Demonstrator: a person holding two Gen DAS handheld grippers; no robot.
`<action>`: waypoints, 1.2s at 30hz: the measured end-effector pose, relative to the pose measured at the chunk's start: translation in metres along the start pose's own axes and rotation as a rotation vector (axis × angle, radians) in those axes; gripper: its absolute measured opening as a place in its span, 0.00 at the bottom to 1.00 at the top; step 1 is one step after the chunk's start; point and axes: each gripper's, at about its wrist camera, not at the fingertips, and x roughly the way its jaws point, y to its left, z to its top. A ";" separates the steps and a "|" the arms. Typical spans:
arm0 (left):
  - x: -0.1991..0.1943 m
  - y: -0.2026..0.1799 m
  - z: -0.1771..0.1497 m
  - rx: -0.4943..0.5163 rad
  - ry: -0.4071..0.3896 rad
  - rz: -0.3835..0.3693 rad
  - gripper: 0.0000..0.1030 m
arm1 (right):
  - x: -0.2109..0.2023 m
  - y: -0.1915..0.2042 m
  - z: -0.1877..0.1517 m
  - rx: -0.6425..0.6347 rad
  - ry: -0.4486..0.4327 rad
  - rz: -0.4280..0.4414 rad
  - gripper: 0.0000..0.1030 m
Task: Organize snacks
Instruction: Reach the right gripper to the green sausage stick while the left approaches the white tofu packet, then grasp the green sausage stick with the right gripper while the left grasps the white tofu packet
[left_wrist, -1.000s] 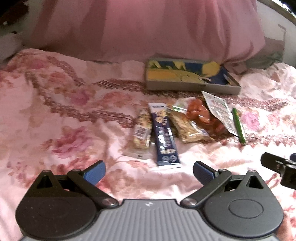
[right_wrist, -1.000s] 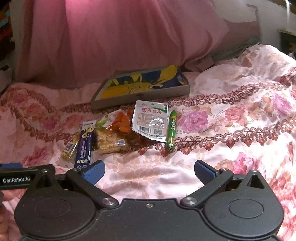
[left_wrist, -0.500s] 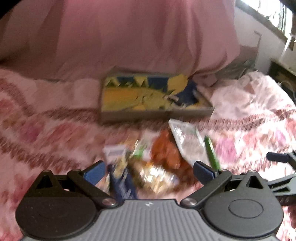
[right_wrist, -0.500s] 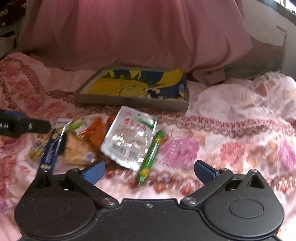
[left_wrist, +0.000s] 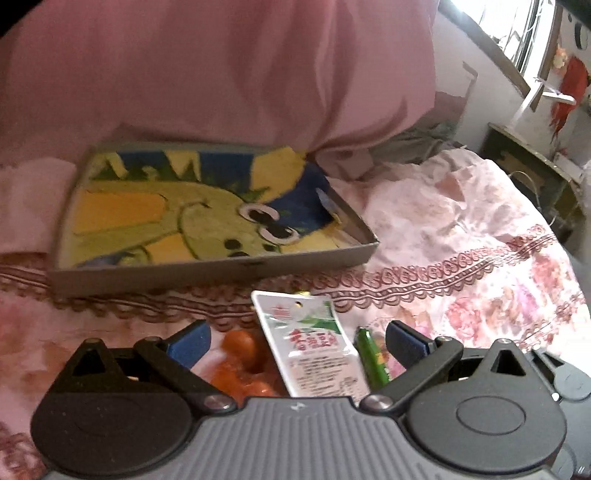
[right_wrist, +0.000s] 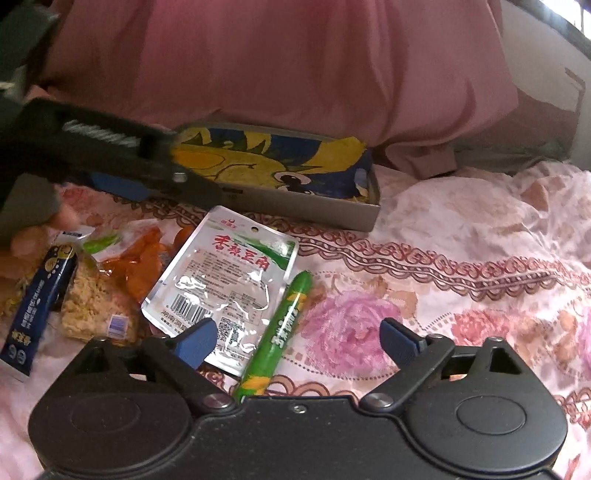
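Snacks, among them the silver pouch (right_wrist: 225, 284) and green stick (right_wrist: 279, 328), all lie on the bed near the empty cardboard tray (right_wrist: 295, 206), while both grippers, left (left_wrist: 295, 341) and right (right_wrist: 295, 341), hover wide open and empty, the right's jaws having just narrowed slightly.

Pink floral bedspread (left_wrist: 461, 236) with a lacy maroon border covers the bed. Big pink curtain (left_wrist: 221, 62) hangs behind it. Bright window (left_wrist: 517, 33) upper right, pale wall (left_wrist: 491, 99), dark low cabinet (left_wrist: 532, 166) underneath.
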 end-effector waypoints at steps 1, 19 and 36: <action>0.006 0.001 0.000 -0.003 0.010 -0.014 1.00 | 0.002 0.003 0.000 -0.014 -0.003 0.005 0.86; 0.033 0.017 -0.010 -0.129 0.074 -0.250 0.89 | 0.020 0.021 -0.008 -0.082 0.116 -0.064 0.43; 0.050 -0.002 -0.023 -0.178 0.087 -0.218 0.62 | 0.015 0.007 -0.008 -0.105 0.059 -0.159 0.43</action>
